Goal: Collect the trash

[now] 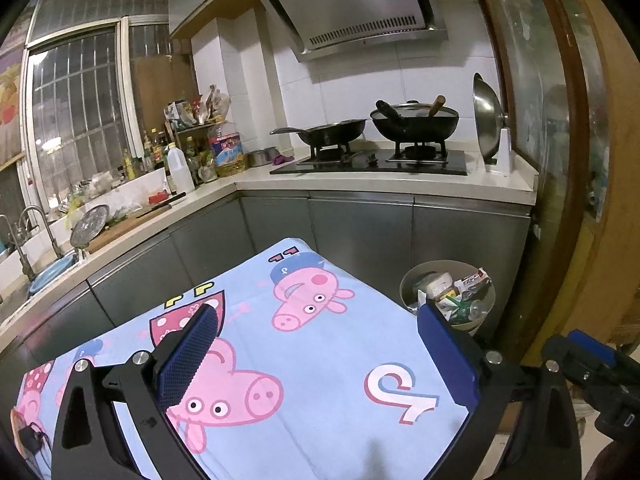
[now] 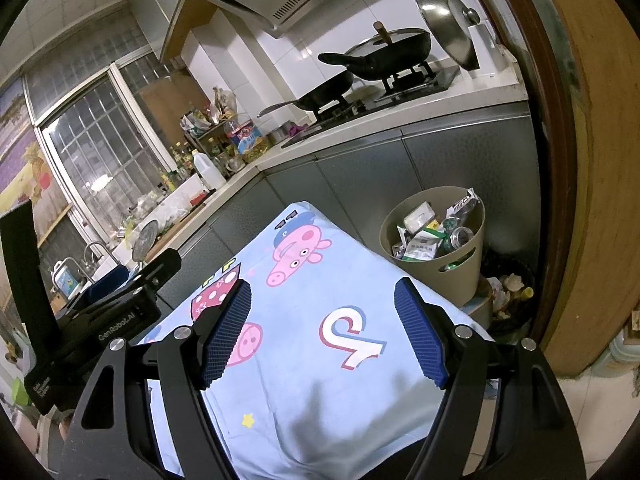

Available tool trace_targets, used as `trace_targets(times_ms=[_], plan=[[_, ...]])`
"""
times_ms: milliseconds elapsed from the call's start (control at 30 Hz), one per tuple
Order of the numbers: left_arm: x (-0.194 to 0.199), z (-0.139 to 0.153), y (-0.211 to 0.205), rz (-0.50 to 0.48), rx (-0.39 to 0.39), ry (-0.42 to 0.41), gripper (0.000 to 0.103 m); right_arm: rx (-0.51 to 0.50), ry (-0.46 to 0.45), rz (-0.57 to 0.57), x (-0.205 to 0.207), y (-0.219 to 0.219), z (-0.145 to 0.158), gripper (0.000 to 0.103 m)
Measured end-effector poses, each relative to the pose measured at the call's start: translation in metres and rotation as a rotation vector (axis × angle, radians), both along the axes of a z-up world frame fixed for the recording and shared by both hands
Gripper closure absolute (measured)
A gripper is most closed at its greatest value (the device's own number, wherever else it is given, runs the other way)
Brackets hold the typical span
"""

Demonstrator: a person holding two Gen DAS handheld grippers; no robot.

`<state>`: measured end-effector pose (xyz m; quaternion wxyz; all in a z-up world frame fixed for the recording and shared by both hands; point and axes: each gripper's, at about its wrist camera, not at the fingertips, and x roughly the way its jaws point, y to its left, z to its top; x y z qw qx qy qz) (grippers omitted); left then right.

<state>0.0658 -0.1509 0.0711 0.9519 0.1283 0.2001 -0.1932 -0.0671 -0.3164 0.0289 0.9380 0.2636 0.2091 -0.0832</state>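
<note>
The left tongs (image 1: 320, 344) stand apart over a tabletop (image 1: 340, 360) under a light-blue cartoon-pig cloth, holding nothing. The right tongs (image 2: 324, 332) are likewise spread wide and empty above the same cloth. The trash bin (image 2: 436, 264), heaped with wrappers and a can, stands beyond the tabletop's far right corner, ahead and right of both tongs.
</note>
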Motion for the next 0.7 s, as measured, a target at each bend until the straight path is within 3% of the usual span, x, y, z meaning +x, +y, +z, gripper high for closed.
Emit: trace_targets(times_ms=[700], plan=[[0.005, -0.006, 0.01, 0.003, 0.002, 0.029, 0.004, 0.015, 0.004, -0.01, 0.001, -0.002, -0.006, 0.026]])
